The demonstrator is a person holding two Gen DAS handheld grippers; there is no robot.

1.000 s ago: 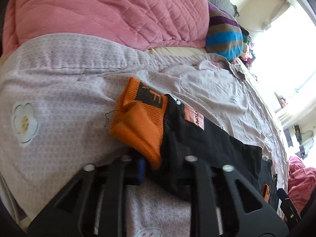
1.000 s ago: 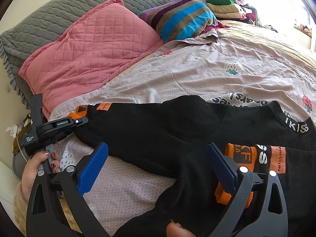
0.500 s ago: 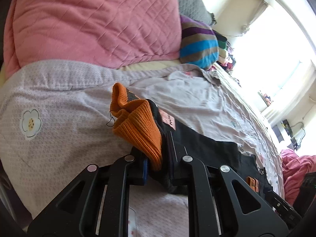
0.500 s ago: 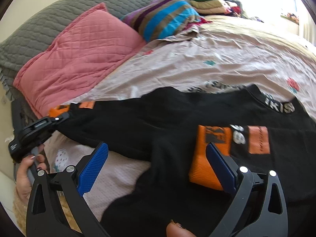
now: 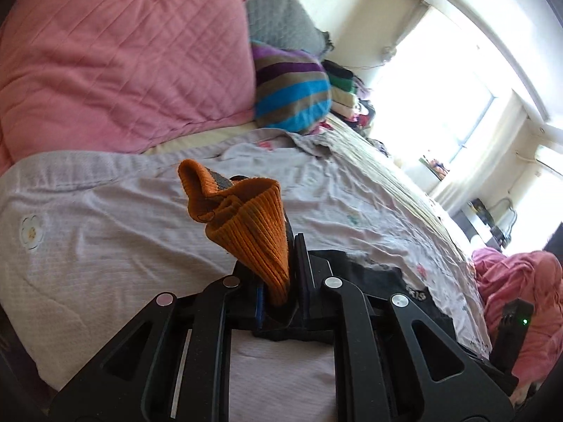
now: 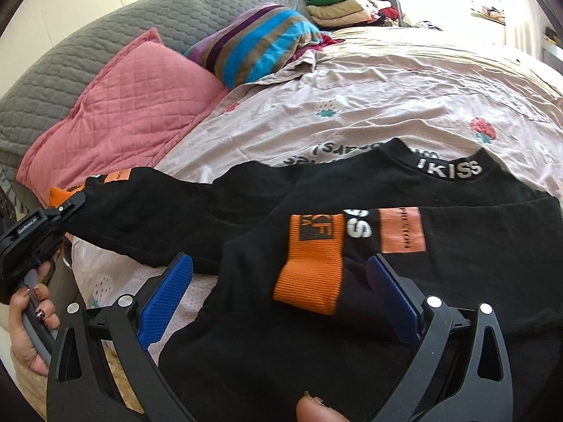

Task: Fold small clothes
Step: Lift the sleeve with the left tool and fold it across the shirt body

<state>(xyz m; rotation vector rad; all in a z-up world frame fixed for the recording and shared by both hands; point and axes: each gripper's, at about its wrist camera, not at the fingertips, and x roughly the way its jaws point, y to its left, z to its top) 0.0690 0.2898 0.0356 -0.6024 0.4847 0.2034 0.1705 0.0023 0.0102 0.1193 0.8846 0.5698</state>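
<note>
Right wrist view taking in, from largest down: a bed under a pale mauve printed duvet cover [image 6: 404,95], creased and soft; a grey quilted headboard cushion [image 6: 116,35]; a pink quilted pillow [image 6: 130,105]; a striped blanket roll [image 6: 260,42]; then the black sweatshirt [image 6: 352,190], lying flat across the near part of the cover with its lettered collar [image 6: 447,168] facing the far side. Folding one sleeve already across the body, its orange ribbed cuff [image 6: 309,267] resting between the spread blue pads of the right gripper [image 6: 281,295], jaws wide apart and clamping nothing. Stretching the other sleeve out to the left, where the left gripper [image 6: 70,204] is pinching its cuff. Left wrist view showing that second cuff [image 5: 253,232] bunching up out of the closed jaws, lifted clear of the cover, ribbing thick and crumpled into a cone. Judging the garment light, limp and non-slip: draping rather than holding shape, dragging and wrinkling if pulled by one point. Probably best gripping at the ribbed cuffs, hem or shoulder seams, where doubled knit gives the pads something firm, rather than at the thin single layer of the body panel.
</note>
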